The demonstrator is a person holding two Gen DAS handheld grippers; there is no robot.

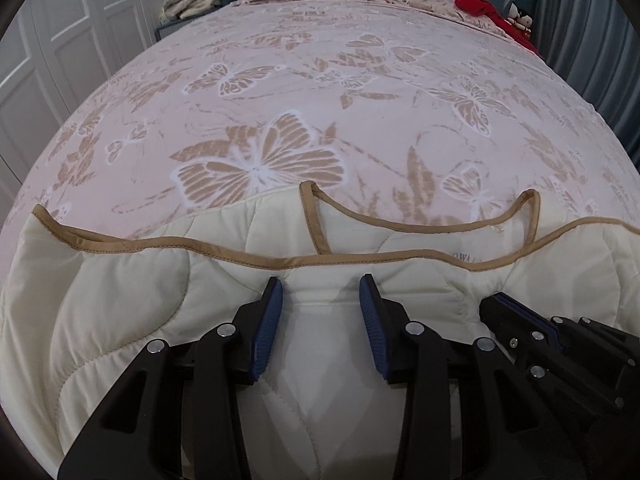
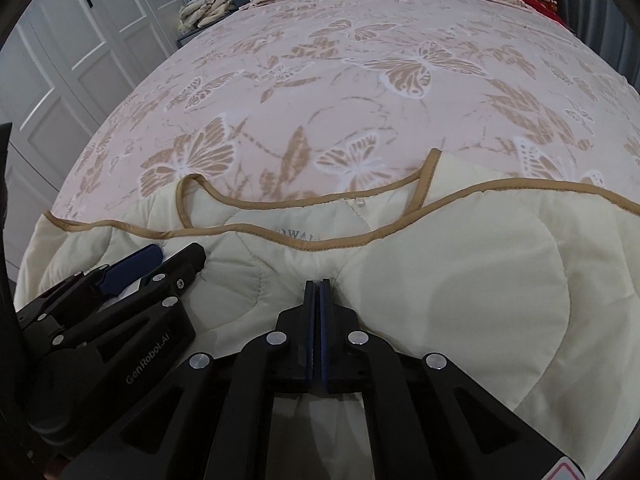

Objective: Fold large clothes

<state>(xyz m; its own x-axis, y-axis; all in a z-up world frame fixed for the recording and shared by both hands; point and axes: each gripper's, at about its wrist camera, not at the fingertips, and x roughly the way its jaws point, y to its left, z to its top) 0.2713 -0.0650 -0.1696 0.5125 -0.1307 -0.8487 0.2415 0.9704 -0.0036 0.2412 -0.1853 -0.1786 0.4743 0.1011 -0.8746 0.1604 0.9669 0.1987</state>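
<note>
Cream quilted garment (image 1: 132, 292), tan binding (image 1: 224, 250) along all edges. Lies flat across the near end of the bed on a pink butterfly bedspread (image 1: 304, 92). Neckline opening faces the headboard, its bound edge dipping in a wide U. Grey printed lettering sits just inside the neck, partly covered. Curved stitch lines across the padding. Front panel edge wavy, slightly rumpled.

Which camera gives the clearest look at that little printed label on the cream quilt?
The right wrist view: the label sits near mid-frame, unobstructed, several grey letters visible. In the left wrist view the label is partly hidden behind the tan piping, showing fewer letters.
</note>
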